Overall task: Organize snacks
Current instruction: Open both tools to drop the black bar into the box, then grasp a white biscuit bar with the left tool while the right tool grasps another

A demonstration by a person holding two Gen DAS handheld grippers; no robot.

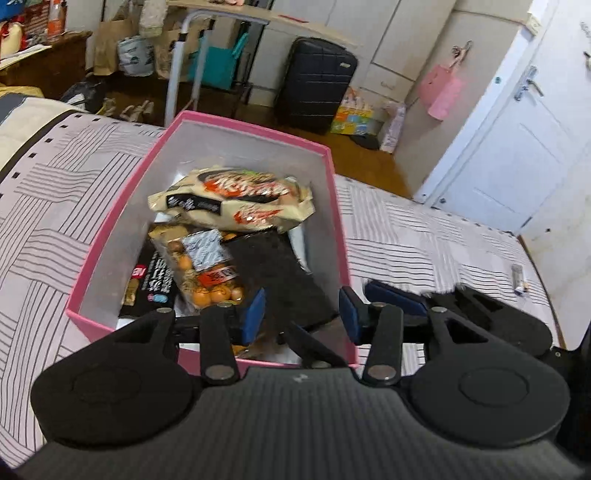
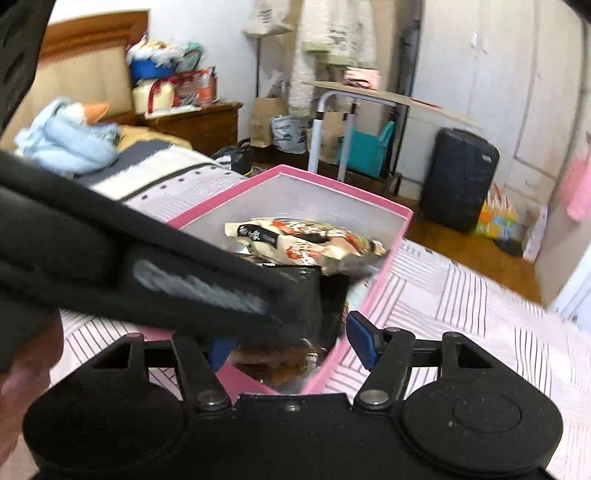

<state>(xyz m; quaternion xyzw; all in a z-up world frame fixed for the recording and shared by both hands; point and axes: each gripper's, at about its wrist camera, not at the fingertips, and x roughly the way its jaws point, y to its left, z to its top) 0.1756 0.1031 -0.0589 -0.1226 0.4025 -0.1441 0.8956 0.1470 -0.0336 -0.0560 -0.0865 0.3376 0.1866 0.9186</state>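
A pink box (image 1: 110, 236) stands on the striped bed and holds the snacks. Two cream noodle packs (image 1: 236, 201) lie at its far end, with a clear bag of orange balls (image 1: 207, 269) nearer and a black packet (image 1: 280, 280) beside it. My left gripper (image 1: 303, 314) hangs over the box's near end, open, with the black packet below its blue pads. In the right wrist view my right gripper (image 2: 291, 345) is open over the box's near corner (image 2: 325, 369), a clear packet of brown snacks (image 2: 280, 365) beneath it. The left gripper's body (image 2: 166, 273) crosses that view.
The bed's striped cover (image 1: 424, 240) stretches around the box. A small wrapped item (image 1: 519, 278) lies near its right edge. Beyond the bed are a dark suitcase (image 1: 317, 81), a folding table (image 1: 221, 14), bags on the wooden floor and a white door (image 1: 517, 140).
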